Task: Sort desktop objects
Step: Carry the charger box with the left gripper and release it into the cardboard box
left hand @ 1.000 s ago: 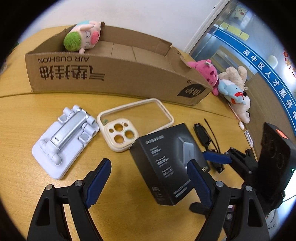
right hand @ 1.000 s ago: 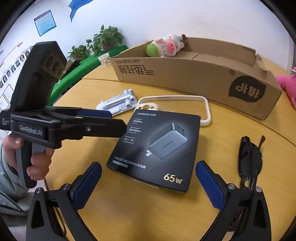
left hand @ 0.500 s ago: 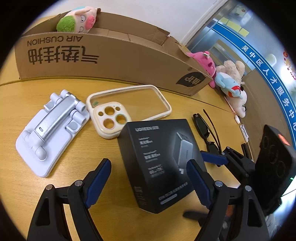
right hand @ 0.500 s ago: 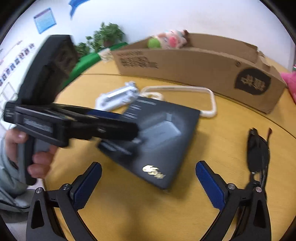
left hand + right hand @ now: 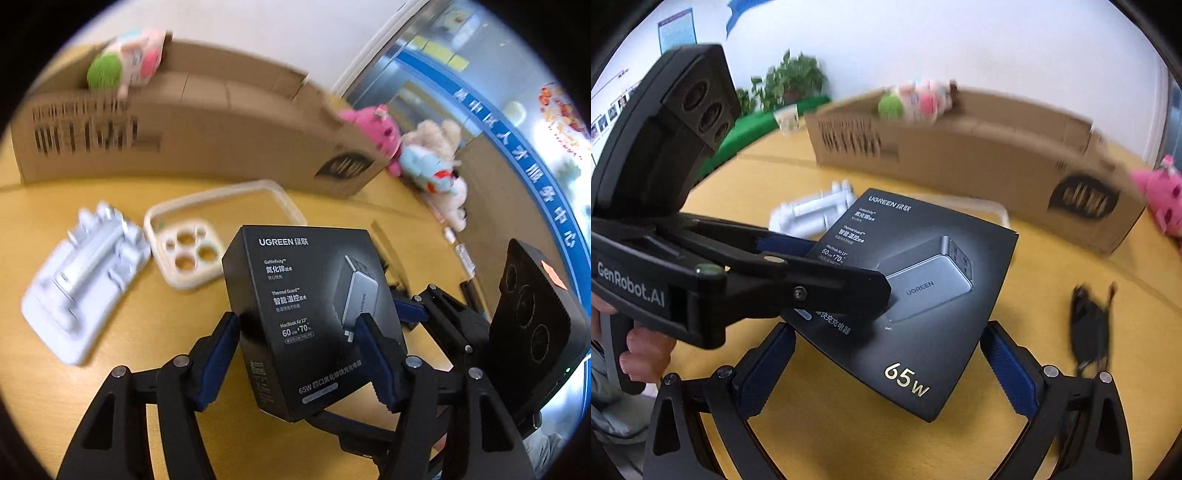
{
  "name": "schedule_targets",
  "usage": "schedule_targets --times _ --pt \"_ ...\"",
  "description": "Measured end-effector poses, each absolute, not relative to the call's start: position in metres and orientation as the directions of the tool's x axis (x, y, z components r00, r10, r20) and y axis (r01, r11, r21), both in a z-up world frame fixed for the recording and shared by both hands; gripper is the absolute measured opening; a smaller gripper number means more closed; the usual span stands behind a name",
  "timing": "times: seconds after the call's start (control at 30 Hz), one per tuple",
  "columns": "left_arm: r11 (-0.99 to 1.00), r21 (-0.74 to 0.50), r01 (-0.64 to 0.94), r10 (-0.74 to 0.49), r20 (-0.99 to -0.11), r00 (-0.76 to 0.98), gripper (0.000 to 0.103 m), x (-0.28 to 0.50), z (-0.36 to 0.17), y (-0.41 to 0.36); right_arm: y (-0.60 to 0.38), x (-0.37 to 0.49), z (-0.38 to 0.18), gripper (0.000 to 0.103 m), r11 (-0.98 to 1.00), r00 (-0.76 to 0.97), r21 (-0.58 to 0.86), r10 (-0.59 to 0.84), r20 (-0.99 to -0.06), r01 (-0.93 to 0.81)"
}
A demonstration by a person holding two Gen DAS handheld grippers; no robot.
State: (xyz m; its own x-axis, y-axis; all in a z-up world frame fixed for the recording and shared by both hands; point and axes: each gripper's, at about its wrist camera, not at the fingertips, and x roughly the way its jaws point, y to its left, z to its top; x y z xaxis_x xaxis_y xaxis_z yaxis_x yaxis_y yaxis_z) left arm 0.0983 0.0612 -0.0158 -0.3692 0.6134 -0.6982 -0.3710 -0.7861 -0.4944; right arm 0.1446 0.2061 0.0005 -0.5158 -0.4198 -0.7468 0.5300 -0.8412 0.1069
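The cardboard box (image 5: 192, 136) and the plush toys at the back are being smeared by motion blur, and the sunglasses (image 5: 1089, 325) are being reduced to a dark streak on the table (image 5: 1052, 295). The black charger box (image 5: 314, 317) is being gripped across its sides by the left hand-held gripper (image 5: 295, 354), whose jaws have just been closing onto it; it is being held tilted, seemingly just clear of the table, beside the phone case (image 5: 192, 254) and white stand (image 5: 85, 280). The right hand-held gripper (image 5: 886, 373) is being held spread wide below the box, empty.
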Motion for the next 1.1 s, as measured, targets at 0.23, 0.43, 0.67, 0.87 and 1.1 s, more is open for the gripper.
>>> schedule_targets --times 0.23,0.43,0.67,0.87,1.1 --pt "-0.785 -0.382 -0.488 0.614 -0.580 -0.535 0.064 0.087 0.089 0.058 0.201 0.134 0.094 0.101 -0.862 -0.698 -0.015 -0.399 -0.594 0.506" --pt "-0.806 -0.267 -0.528 0.589 -0.458 -0.666 0.064 0.055 0.170 0.054 0.191 0.093 0.173 0.101 -0.869 -0.786 -0.079 -0.399 -0.472 0.488" --pt "-0.830 -0.220 -0.513 0.557 -0.400 -0.728 0.064 -0.007 0.220 0.044 0.179 0.021 0.222 0.101 -0.859 -0.799 -0.086 -0.427 -0.423 0.504" --pt "-0.865 -0.200 -0.460 0.501 -0.410 -0.763 0.063 -0.066 0.235 0.041 0.165 -0.058 0.236 0.101 -0.843 -0.769 -0.061 -0.456 -0.448 0.535" --pt "-0.879 -0.248 -0.408 0.477 -0.506 -0.719 0.063 -0.156 0.201 0.044 0.162 -0.163 0.198 0.102 -0.820 -0.679 0.021 -0.487 -0.549 0.572"
